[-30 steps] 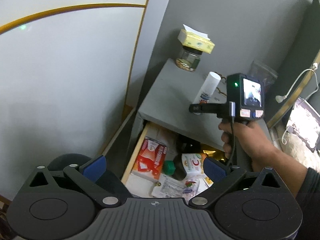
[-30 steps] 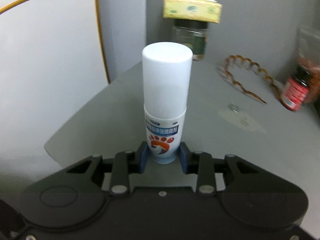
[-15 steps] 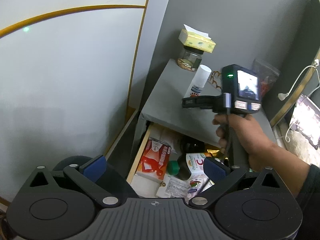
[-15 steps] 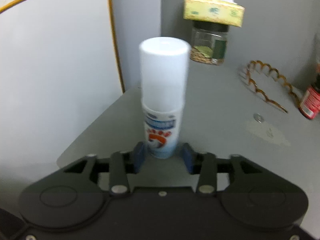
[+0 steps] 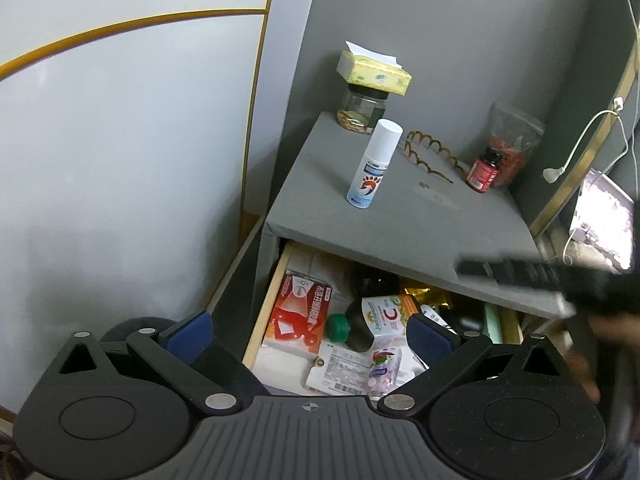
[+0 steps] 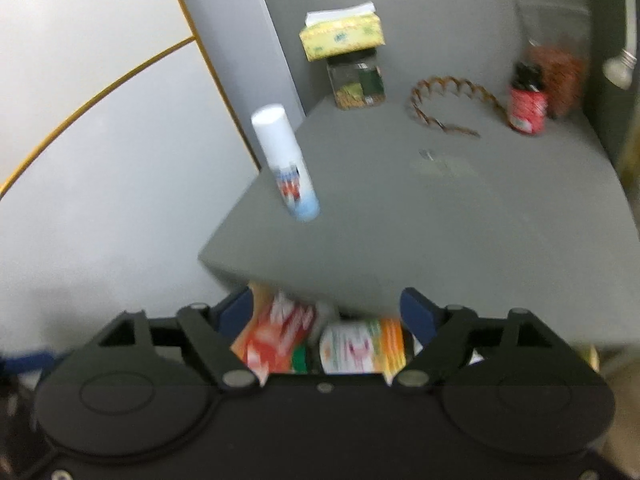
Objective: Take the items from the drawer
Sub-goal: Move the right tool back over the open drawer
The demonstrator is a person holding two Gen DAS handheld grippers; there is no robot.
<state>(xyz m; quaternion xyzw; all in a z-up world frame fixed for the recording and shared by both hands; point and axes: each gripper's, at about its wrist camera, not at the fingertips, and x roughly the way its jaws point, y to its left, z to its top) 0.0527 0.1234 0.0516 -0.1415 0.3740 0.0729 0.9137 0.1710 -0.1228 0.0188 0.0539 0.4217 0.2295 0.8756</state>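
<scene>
I find my right claw [image 6: 328, 308] spread wide and empty, its jaws having just been opening; the white spray bottle [image 5: 374, 164] stands upright on the grey counter [image 5: 400, 224]. My left claw [image 5: 308, 330] hangs apart and empty above the open drawer [image 5: 264, 312]. The drawer's far portion is hidden under the counter; at 12 o'clock there a carton [image 5: 384, 312] shows a large "C", other print unreadable.

On the table [image 5: 400, 216]: one white spray bottle [image 5: 374, 164], one glass jar [image 5: 362, 110], one yellow tissue box [image 5: 374, 70] atop it, one brown wavy headband [image 5: 430, 152], one red pill bottle [image 5: 485, 170], one clear bag [image 5: 514, 142]. One open drawer [image 5: 264, 312], its jumble too packed to count.
</scene>
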